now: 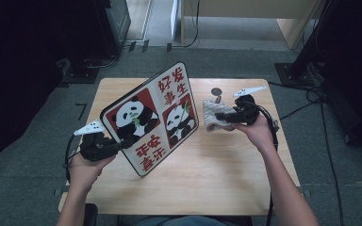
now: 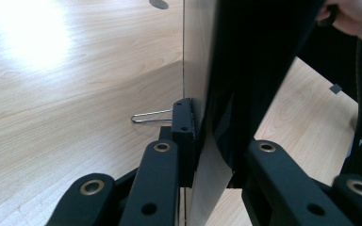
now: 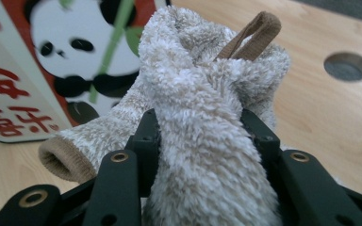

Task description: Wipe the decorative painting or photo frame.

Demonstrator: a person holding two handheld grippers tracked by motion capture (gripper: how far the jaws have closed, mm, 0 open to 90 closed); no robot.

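The left hand-held gripper [image 1: 122, 143] is clamped on the near-left edge of the panda board [image 1: 153, 117], holding it tilted up off the surface [image 1: 207, 183] toward the left side, picture face up and toward the camera. In the left gripper view the jaws pinch the board [image 2: 202, 70] edge-on, with a thin wire loop [image 2: 151, 116] lying on the wood just beside it. The right hand-held gripper [image 1: 221, 116] is closed on a bunched fuzzy cloth [image 1: 213, 115] near the far-right part of the surface, just beside the board's right edge; its brown loop [image 3: 257, 33] sticks up.

Judging by this, the cloth is meant to wipe the board. To do it well, keep the board steady at this angle, hold the cloth deep in the jaws so it doesn't slip, and press flat along the face.

No container is on the surface; a round hole [image 1: 216, 91] sits near the far edge.
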